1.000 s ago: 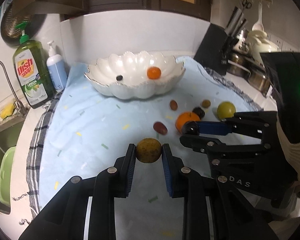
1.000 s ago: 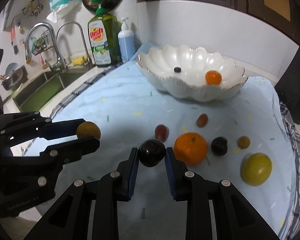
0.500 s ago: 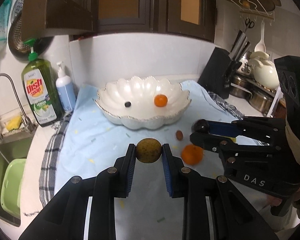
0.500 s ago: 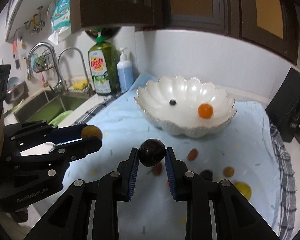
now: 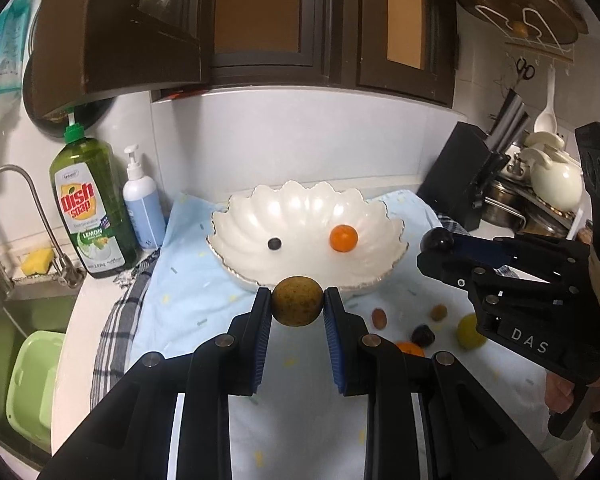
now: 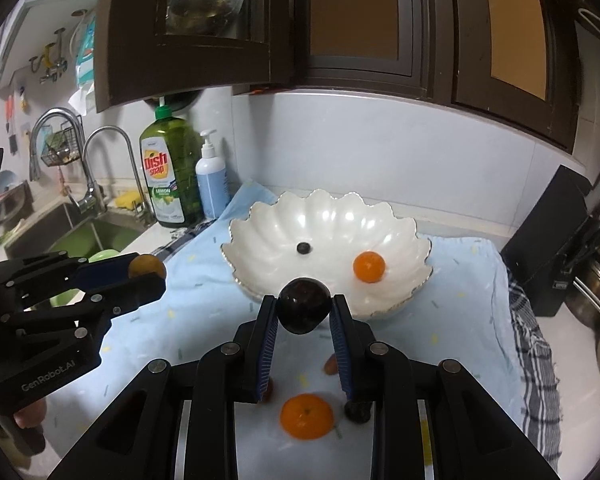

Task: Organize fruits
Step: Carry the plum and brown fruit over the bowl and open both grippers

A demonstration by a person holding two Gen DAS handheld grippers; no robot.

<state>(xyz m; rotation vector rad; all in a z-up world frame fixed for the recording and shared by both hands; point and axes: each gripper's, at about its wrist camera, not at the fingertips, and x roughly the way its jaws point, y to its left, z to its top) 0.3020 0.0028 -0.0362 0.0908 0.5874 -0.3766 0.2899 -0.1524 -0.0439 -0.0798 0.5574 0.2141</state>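
My left gripper (image 5: 297, 306) is shut on a round brownish-yellow fruit (image 5: 297, 300), held in the air just in front of the white scalloped bowl (image 5: 236, 216). My right gripper (image 6: 305, 312) is shut on a dark plum (image 6: 305, 305), also raised before the bowl (image 6: 416, 248). Inside the bowl lie a small orange (image 5: 343, 238) and a dark berry (image 5: 275, 243). On the blue cloth (image 5: 188, 292) below remain an orange (image 6: 306, 416), a yellow-green fruit (image 5: 469, 332), a dark fruit (image 5: 422, 335) and small brown fruits (image 5: 379, 317). Each gripper shows in the other's view.
A green dish soap bottle (image 5: 92, 208) and a blue pump bottle (image 5: 143, 208) stand left of the bowl. A sink (image 5: 24, 356) with a tap (image 5: 4, 184) lies at far left. A black knife block (image 5: 466, 184), pots and a white teapot (image 5: 556, 180) crowd the right. Dark cabinets (image 5: 284, 24) hang overhead.
Both grippers have risen from the cloth with their fruits still gripped, and now point more toward the bowl. The loose fruits have dropped lower in both views.
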